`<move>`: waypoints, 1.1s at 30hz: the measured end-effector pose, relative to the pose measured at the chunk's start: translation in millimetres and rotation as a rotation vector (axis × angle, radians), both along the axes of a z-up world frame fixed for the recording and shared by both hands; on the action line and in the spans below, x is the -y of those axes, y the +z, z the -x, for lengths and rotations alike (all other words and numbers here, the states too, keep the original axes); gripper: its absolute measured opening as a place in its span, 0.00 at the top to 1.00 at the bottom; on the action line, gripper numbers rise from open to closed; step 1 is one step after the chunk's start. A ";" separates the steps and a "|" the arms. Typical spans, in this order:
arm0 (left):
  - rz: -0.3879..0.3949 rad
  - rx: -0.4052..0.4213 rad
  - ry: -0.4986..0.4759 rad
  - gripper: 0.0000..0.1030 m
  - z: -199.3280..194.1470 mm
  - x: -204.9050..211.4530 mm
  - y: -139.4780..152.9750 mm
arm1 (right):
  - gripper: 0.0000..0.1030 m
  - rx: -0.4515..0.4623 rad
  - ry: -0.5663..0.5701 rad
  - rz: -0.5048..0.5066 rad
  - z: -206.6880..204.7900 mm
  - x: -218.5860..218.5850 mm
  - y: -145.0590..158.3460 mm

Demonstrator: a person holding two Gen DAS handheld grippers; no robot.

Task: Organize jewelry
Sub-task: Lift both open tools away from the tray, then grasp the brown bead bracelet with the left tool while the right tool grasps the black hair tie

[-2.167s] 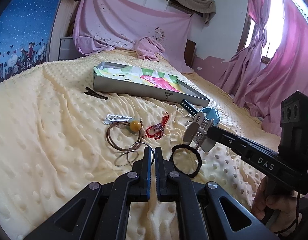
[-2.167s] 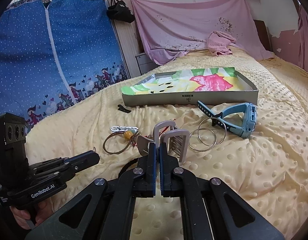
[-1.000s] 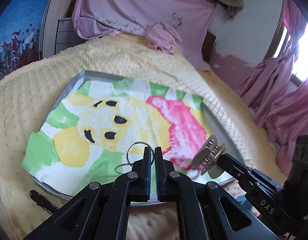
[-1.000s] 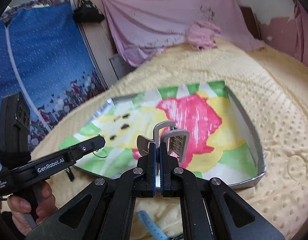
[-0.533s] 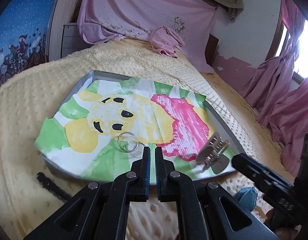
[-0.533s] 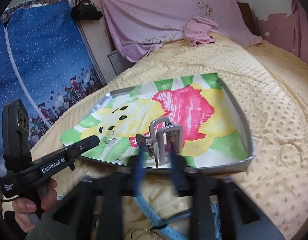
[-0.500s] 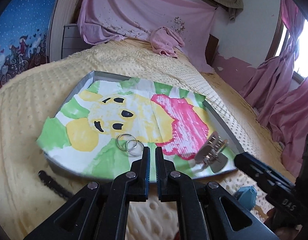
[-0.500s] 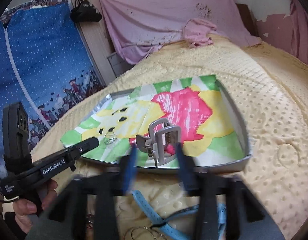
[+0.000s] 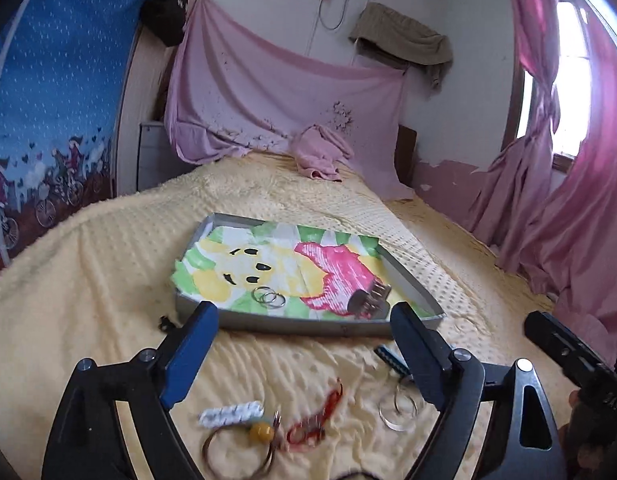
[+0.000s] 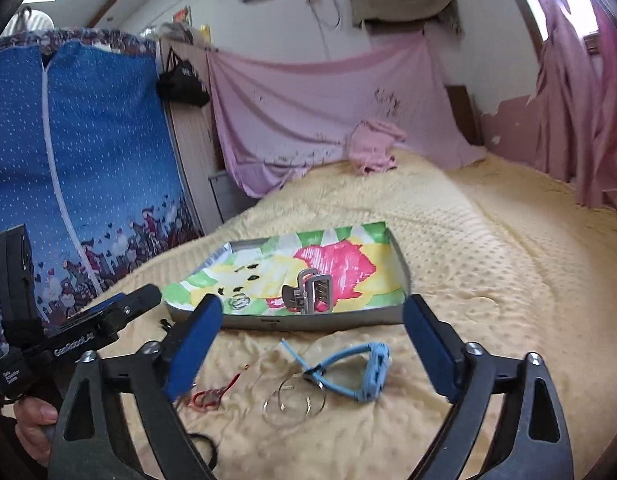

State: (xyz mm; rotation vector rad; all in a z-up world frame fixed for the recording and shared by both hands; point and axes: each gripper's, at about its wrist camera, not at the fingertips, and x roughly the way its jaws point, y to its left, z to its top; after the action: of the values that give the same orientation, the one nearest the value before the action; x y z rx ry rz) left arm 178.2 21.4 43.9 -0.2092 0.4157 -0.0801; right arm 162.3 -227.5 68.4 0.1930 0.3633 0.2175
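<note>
A grey tray (image 9: 308,326) with a bright cartoon lining lies on the yellow bed cover; it also shows in the right wrist view (image 10: 308,324). In it lie silver rings (image 9: 269,296) and a grey hair claw (image 9: 368,300), which also show in the right wrist view, the rings (image 10: 238,302) left of the claw (image 10: 308,292). My left gripper (image 9: 304,344) is open and empty, held back above loose pieces: a red cord (image 9: 314,420), a white clip (image 9: 230,414), a beaded bangle (image 9: 244,444), silver rings (image 9: 396,414). My right gripper (image 10: 308,340) is open and empty above a blue watch (image 10: 368,372) and rings (image 10: 294,400).
A black hair clip (image 9: 166,323) lies left of the tray. A black band (image 10: 206,446) lies near the lower edge. Pink curtains (image 9: 568,220) hang at the right, a blue wardrobe cover (image 10: 68,160) at the left. The bed cover stretches beyond the tray.
Both grippers have let go of their pieces in the tray, the rings and the claw. Both have opened wide and drawn back towards the near side of the bed.
</note>
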 end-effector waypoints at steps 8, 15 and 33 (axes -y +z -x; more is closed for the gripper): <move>-0.061 0.123 0.031 0.00 78.8 -7.3 6.2 | 0.02 0.055 -0.014 0.056 66.4 -3.8 1.4; -0.109 0.111 0.026 0.00 123.5 -10.8 -2.7 | 0.02 -0.032 -0.009 0.059 110.6 -6.0 -17.4; -0.145 0.053 0.040 0.00 142.3 -12.2 -33.0 | 0.02 -0.037 -0.055 0.128 134.1 -9.3 -36.2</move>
State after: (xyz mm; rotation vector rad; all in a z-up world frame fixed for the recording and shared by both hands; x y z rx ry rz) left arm 35.9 33.6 10.9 -0.0724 0.3628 -0.0162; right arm 28.2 -218.2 32.2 0.0807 0.4066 0.1365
